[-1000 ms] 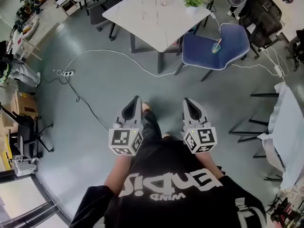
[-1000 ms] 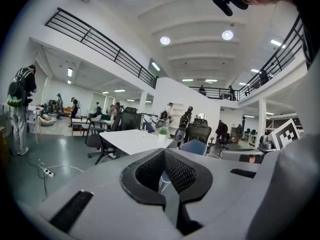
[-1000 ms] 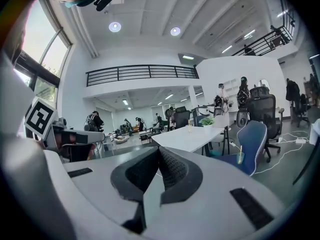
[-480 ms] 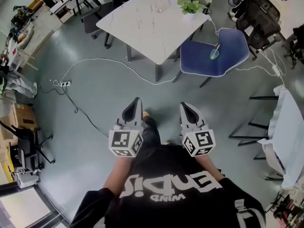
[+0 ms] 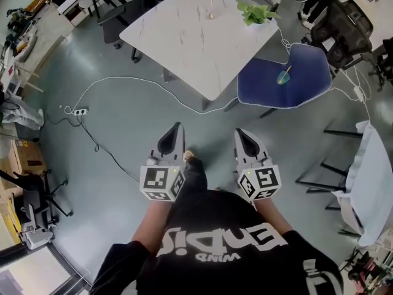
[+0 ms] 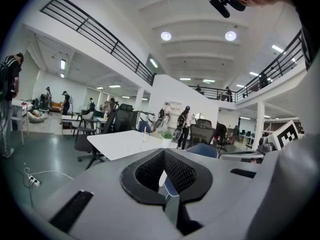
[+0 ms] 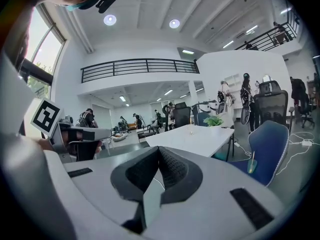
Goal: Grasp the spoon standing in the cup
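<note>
A small clear cup [image 5: 211, 15] with a thin spoon standing in it sits at the far side of the white table [image 5: 184, 39]; the same cup [image 7: 190, 130] shows in the right gripper view. A teal cup [image 5: 283, 77] with a stick-like thing upright in it rests on the blue chair [image 5: 307, 66]. My left gripper [image 5: 172, 132] and right gripper [image 5: 243, 134] are held side by side over the floor, well short of the table. Both are shut with nothing between the jaws.
A green potted plant [image 5: 258, 12] stands at the table's far right corner. A white cable [image 5: 123, 82] and a power strip [image 5: 80, 110] lie on the grey floor. Black office chairs [image 5: 338, 23] stand at the back right, and a white-covered stand [image 5: 371, 177] is on the right.
The table and blue chair have shifted slightly in the head view as the person's head moved. Both grippers stay shut and in nearly the same place.
</note>
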